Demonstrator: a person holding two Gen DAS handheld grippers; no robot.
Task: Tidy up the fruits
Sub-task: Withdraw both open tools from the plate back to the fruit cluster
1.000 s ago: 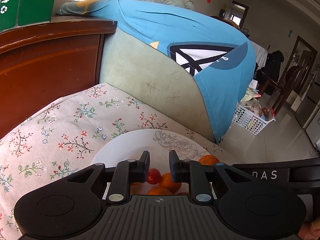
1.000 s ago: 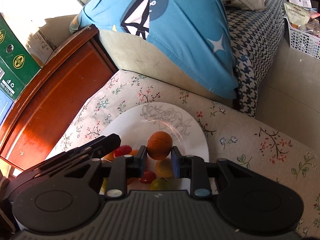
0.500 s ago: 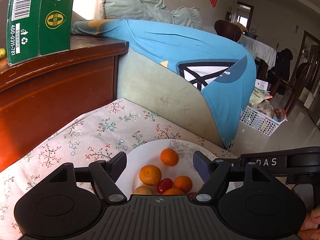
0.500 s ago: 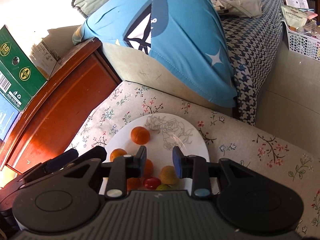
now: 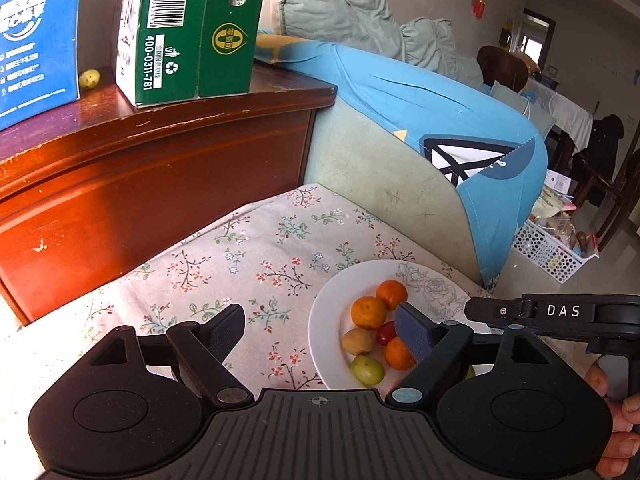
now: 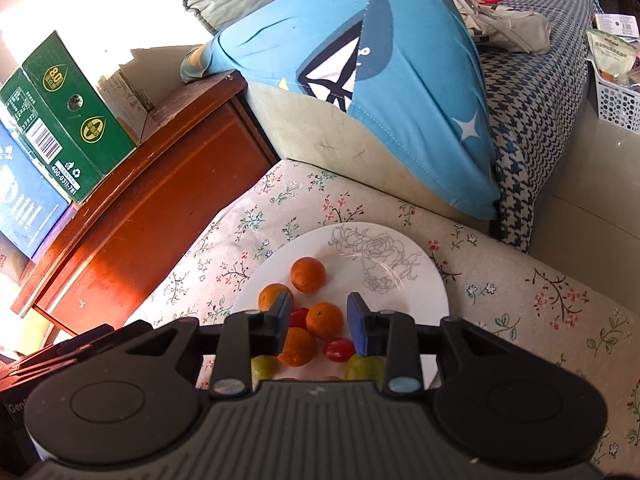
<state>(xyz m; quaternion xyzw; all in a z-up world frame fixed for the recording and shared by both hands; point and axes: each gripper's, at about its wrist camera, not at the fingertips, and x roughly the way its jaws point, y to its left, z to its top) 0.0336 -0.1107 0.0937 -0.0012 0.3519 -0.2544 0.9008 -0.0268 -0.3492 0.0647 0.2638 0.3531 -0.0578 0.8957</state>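
Fruits (image 6: 307, 274) are gathered on plate (image 6: 436, 280); nothing is held as left hand-held gripper (image 5: 320, 330) and right hand-held gripper (image 6: 319, 322) are opening, sorting judged unfinished.

A plate (image 6: 424, 280) lies on the cloth-covered surface (image 6: 520, 304) just ahead of the right gripper (image 6: 319, 322), with the fruits (image 6: 308, 274) on its near left part. A cabinet (image 6: 160, 208) stands left, boxes (image 6: 68, 116) on top; a cushion (image 6: 360, 80) rises behind.

Wooden cabinet (image 5: 160, 184), blue-draped sofa (image 5: 460, 128), glossy floor (image 6: 592, 184)
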